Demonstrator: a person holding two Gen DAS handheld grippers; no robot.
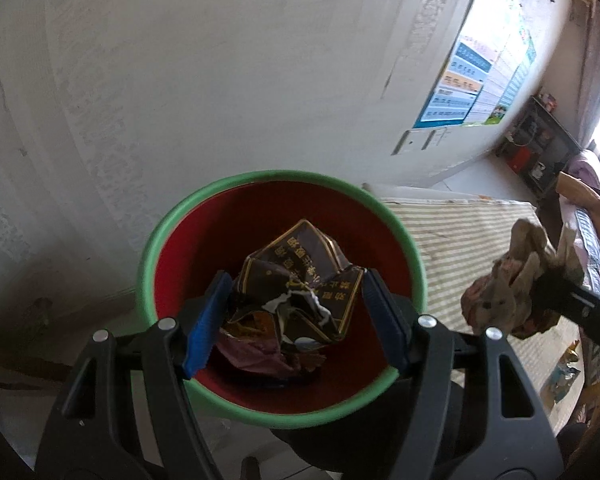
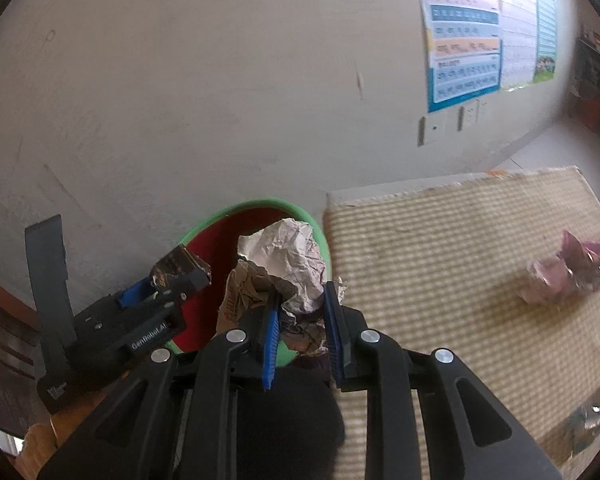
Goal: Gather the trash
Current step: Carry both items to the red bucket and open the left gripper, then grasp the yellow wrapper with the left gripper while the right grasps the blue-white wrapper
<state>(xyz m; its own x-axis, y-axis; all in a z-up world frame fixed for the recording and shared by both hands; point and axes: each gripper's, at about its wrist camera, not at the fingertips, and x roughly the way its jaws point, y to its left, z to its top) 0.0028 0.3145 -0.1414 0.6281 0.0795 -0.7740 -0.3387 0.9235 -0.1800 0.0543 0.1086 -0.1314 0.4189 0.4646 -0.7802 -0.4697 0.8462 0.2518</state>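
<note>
A red bin with a green rim (image 1: pixel 168 236) stands on the floor by the wall; it also shows in the right wrist view (image 2: pixel 236 210). My left gripper (image 1: pixel 294 320) is over the bin's mouth, shut on a crumpled dark brown wrapper (image 1: pixel 300 276) with gold print. In the right wrist view the left gripper (image 2: pixel 168 280) holds that wrapper (image 2: pixel 180 266) at the bin's left rim. My right gripper (image 2: pixel 300 316) is shut on a ball of crumpled paper (image 2: pixel 284 256), held at the bin's right rim. The paper ball also shows in the left wrist view (image 1: pixel 508 280).
A striped woven mat (image 2: pixel 440 264) lies right of the bin. A purple-pink crumpled wrapper (image 2: pixel 568 272) sits on it at the far right. More scraps lie at the mat's near right edge (image 2: pixel 592 416). A poster (image 2: pixel 480 28) hangs on the wall. A shelf (image 1: pixel 540 140) stands far right.
</note>
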